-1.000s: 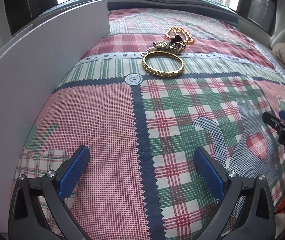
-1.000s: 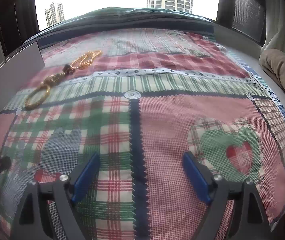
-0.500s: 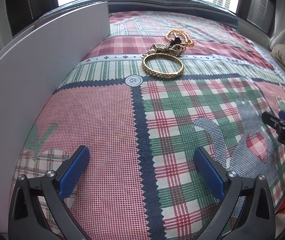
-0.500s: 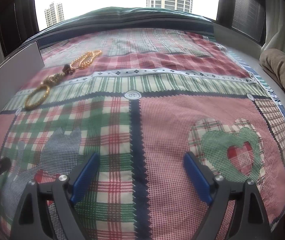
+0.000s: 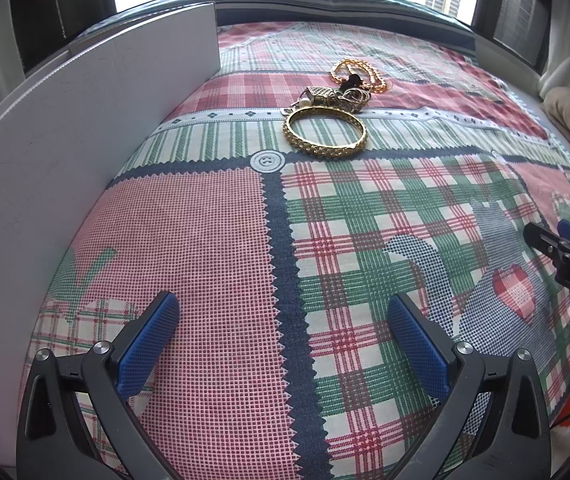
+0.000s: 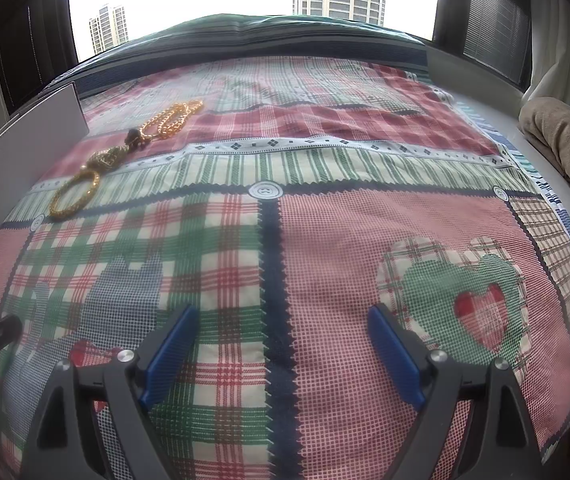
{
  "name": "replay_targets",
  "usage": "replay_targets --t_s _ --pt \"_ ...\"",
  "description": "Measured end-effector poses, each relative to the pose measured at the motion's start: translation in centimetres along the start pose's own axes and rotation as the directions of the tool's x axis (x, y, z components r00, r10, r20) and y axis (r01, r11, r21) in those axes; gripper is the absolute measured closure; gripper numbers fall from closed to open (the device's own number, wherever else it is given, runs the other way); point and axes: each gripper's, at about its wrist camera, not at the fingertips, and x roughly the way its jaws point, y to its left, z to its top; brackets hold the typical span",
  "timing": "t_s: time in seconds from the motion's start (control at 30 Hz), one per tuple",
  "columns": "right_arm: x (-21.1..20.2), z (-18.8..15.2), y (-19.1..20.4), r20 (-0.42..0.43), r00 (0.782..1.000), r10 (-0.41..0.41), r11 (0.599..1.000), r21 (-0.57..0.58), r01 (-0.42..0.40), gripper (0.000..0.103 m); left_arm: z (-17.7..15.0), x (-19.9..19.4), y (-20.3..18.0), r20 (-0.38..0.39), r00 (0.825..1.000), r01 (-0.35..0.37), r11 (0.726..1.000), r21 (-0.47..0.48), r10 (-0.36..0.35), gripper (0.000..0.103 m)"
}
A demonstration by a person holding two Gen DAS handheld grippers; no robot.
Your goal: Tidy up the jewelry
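Left wrist view: a patchwork plaid bedspread (image 5: 213,248) in pink, green, white and navy fills the frame, running back to a window with tower blocks beyond; a white board (image 5: 65,152) stands upright on edge along the bedspread's left side; the left gripper (image 5: 281,338) hovers low over the near cloth with its 2 blue-padded fingers (image 5: 145,346) spread wide and nothing between them; the tip of the right gripper (image 5: 565,240) shows at the frame's right edge, over a blue patch with a red heart; the jewelry sits well ahead of both tools, past a printed button motif (image 5: 267,161) where the navy seams cross; a gold bangle (image 5: 325,132) lies flat on the green-striped band, nearest the camera; just behind it, touching or nearly so, a tangle of small gold and silver pieces (image 5: 333,94) rests in a heap; a gold chain necklace (image 5: 359,70) is looped on the red plaid farthest back, with a small dark piece at its near edge. Right wrist view: the right gripper (image 6: 281,344) is likewise parted wide and empty over the bedspread (image 6: 365,232); the bangle (image 6: 75,194), the tangle (image 6: 107,158) and the chain necklace (image 6: 173,118) trail away at far left near the board (image 6: 17,144); a beige folded cloth (image 6: 565,148) lies off the right side.
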Motion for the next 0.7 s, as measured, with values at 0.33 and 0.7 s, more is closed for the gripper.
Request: replay_targets --t_s 0.33,0.7 --pt "0.00 0.00 0.01 0.000 1.000 0.001 1.000 0.000 -0.001 0.014 -0.04 -0.01 0.01 0.001 1.000 0.002 1.000 0.000 -0.002 0.000" --pt "0.00 0.00 0.01 0.000 1.000 0.001 1.000 0.001 -0.001 0.014 -0.12 -0.05 0.04 0.002 1.000 0.002 1.000 0.000 -0.002 0.000"
